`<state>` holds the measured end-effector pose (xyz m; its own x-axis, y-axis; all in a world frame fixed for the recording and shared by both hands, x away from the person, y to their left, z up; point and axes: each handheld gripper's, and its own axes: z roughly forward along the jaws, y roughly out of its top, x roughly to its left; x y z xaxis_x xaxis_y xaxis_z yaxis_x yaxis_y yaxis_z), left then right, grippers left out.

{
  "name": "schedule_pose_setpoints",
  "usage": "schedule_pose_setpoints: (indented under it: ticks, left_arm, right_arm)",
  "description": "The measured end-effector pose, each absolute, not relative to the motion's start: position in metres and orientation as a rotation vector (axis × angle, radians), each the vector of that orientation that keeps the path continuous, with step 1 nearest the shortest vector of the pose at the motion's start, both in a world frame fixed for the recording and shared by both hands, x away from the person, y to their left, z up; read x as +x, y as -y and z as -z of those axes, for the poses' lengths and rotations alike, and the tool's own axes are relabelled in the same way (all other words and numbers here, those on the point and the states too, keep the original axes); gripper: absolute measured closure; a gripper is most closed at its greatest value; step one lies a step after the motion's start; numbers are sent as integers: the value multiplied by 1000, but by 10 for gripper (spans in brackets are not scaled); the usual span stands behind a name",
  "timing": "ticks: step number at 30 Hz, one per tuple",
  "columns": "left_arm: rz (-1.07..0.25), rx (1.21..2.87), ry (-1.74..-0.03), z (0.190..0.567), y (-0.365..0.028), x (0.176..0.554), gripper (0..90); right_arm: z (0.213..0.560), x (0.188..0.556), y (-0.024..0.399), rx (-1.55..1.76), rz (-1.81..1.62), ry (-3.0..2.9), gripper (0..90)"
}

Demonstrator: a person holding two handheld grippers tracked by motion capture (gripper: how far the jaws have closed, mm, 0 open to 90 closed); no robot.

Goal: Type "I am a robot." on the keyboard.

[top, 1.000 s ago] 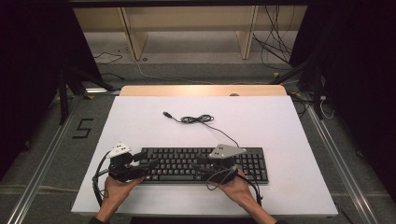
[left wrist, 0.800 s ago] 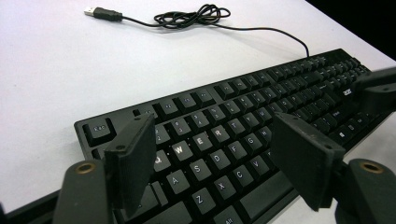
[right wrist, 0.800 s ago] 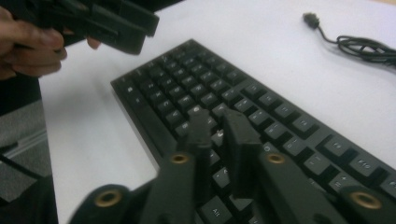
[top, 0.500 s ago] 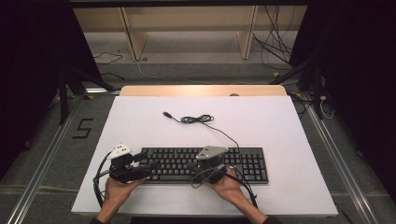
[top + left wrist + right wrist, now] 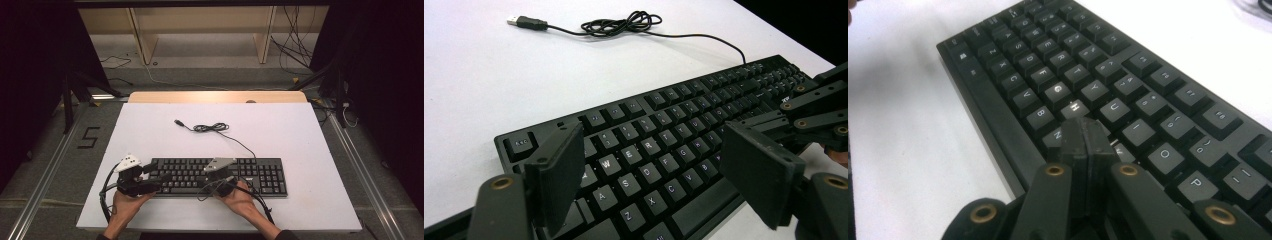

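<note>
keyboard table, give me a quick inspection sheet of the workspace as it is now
surface: white table, flat, with a wooden strip along its far edge.
job's things: black keyboard lying flat near the person's edge, keys up.
clutter: nothing seen.
grippers: left gripper with jaws wide apart over the keyboard's left end, nothing between them; they have just been opening. right gripper with jaws pressed together, tips at the keys just below H, empty.
cables: keyboard cable runs from the keyboard's back edge to a loose coil, USB plug lying free on the table. A cable trails from each gripper.
surroundings: wooden shelf frame behind the table, loose cables on the floor, dark curtains at both sides.
</note>
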<state>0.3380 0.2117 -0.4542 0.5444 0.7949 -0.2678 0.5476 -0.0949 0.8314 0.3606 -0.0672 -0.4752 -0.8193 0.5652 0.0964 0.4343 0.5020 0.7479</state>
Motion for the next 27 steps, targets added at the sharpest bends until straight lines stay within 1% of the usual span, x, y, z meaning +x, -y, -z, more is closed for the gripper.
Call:
schedule_pose_setpoints:
  ticks: [17, 27]
  left_arm:
    - [-313, 1767, -1122, 455, -213, 338, 259]
    - [-317, 1769, -1125, 455, -214, 339, 259]
  right_arm:
    - [481, 358, 62, 852, -1159, -2605, 900]
    - [467, 357, 72, 875, -1287, -2531, 891]
